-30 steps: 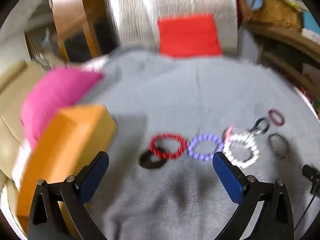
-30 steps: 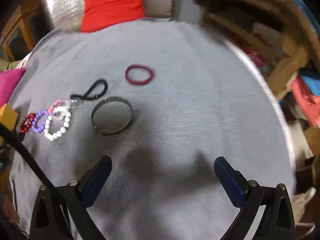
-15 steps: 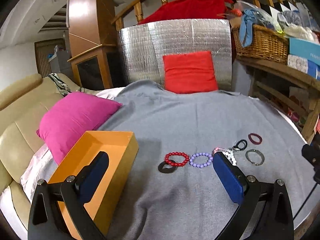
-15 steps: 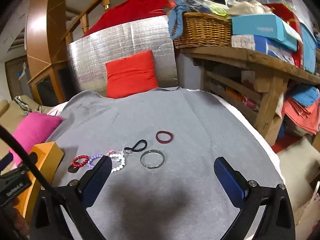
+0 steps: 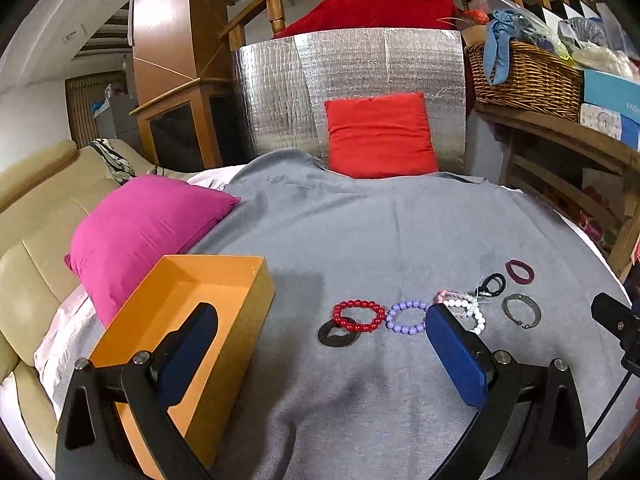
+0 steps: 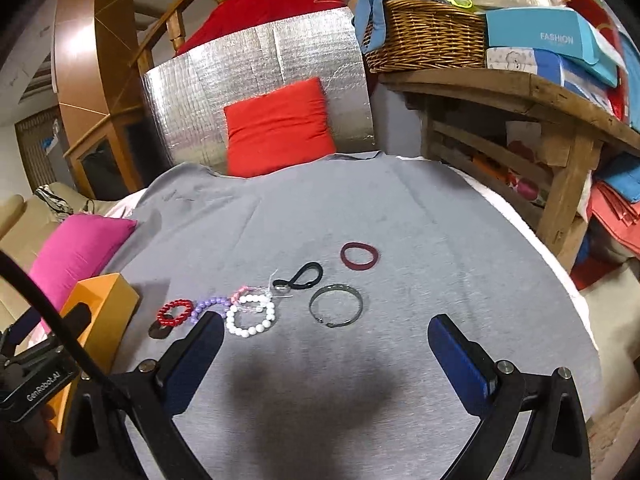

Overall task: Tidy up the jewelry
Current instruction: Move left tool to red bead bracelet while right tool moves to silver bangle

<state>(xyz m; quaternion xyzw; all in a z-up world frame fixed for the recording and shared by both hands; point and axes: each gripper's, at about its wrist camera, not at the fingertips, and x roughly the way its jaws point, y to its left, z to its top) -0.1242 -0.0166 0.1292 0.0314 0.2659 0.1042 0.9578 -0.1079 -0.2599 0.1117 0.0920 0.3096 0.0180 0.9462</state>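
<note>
Grey knit cloth (image 5: 400, 232) over the table looks matt & slightly fuzzy. Orange box (image 5: 224, 276): smooth matt cardboard. Red bead bracelet (image 5: 357, 315), lilac bead bracelet (image 5: 407, 317) & white bead bracelet (image 6: 251, 315) are glossy, prob. plastic. Open grey bangle (image 6: 336, 305) is dull metal. Maroon ring band (image 6: 359, 256) & black loop tie (image 6: 305, 276) look like soft matt elastic fabric. Silver backing panel (image 5: 352, 76) is quilted, shiny foil. Woven basket (image 6: 428, 36) is rough wicker; shelf (image 6: 500, 88) is worn wood. Gripper pads (image 5: 456, 356) are blue, finely ribbed, w/ matt black plastic frames.
</note>
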